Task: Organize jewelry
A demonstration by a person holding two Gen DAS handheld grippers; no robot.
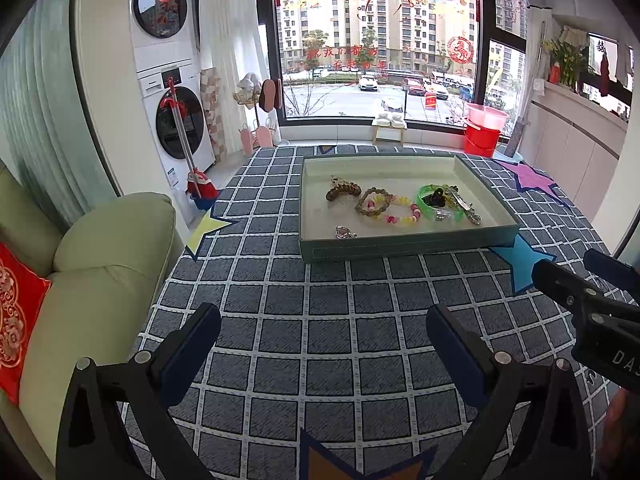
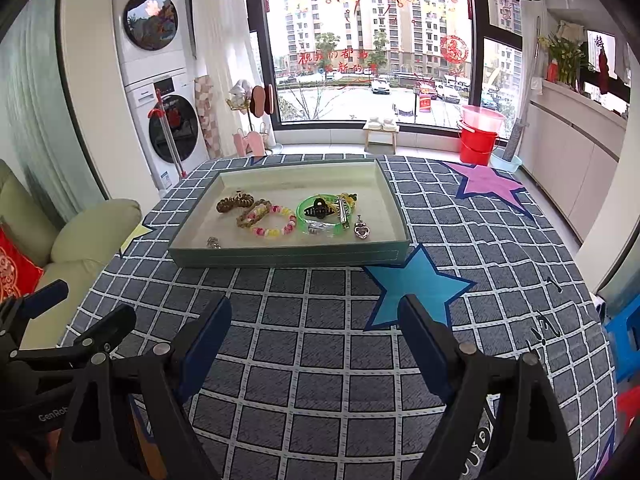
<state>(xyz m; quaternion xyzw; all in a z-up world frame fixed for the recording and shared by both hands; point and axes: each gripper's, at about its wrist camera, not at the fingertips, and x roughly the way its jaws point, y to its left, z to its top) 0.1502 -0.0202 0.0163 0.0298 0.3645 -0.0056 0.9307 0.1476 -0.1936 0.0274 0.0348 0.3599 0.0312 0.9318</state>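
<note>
A shallow green tray (image 1: 400, 250) (image 2: 288, 258) sits on the checked cloth and holds the jewelry. In it lie a brown spiral hair tie (image 2: 235, 203), a braided bracelet (image 2: 254, 213), a pink and yellow bead bracelet (image 2: 276, 222), a green bangle (image 2: 304, 216) with a black hair claw (image 2: 318, 208) on it, a metal clip (image 2: 343, 210), a heart pendant (image 2: 362, 231) and a small silver charm (image 1: 345, 233). My left gripper (image 1: 322, 314) and right gripper (image 2: 316, 306) hover side by side in front of the tray. Both are open and hold nothing.
The table wears a grey checked cloth (image 1: 320, 360) with paper stars, a blue one (image 2: 416, 284) just right of the tray's front corner. A pale sofa (image 1: 100, 248) with a red cushion stands left. Washing machines, red buckets (image 1: 482, 128) and a window are beyond.
</note>
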